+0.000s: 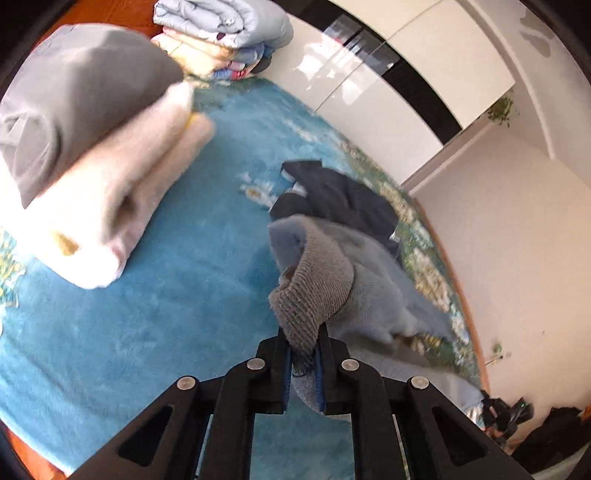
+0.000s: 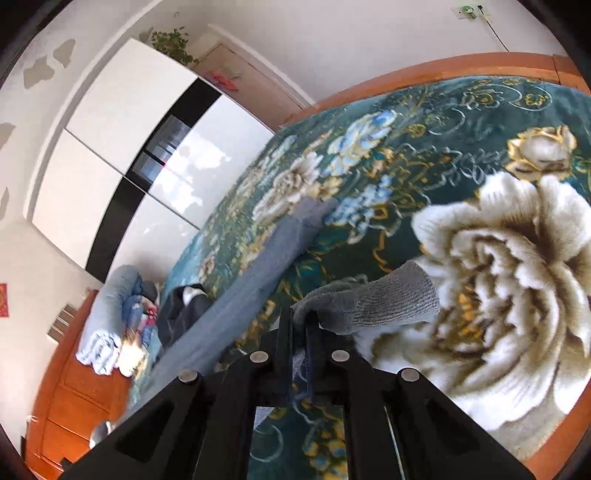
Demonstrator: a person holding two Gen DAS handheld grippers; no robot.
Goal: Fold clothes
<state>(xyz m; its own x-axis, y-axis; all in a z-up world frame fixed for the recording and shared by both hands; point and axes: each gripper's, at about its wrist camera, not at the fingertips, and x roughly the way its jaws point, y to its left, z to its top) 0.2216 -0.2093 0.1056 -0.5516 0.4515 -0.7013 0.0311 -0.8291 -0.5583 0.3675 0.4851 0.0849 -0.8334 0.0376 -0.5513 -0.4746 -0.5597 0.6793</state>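
A blue-grey fleece garment (image 1: 376, 295) with a ribbed grey hem lies on the teal floral blanket (image 1: 147, 332). My left gripper (image 1: 304, 350) is shut on that ribbed hem (image 1: 314, 295), which bunches up above the jaws. In the right wrist view my right gripper (image 2: 299, 325) is shut on another ribbed grey edge (image 2: 399, 295) of the same garment. A long sleeve (image 2: 266, 258) of it stretches away to the upper left across the blanket (image 2: 424, 155).
A folded stack, grey on cream (image 1: 92, 147), sits at the left. A dark garment (image 1: 343, 199) lies beyond the fleece. Folded quilts (image 1: 221, 29) are piled at the bed's head. White and black wardrobes (image 2: 122, 147) stand along the wall. The bed's wooden frame (image 2: 443, 66) edges the blanket.
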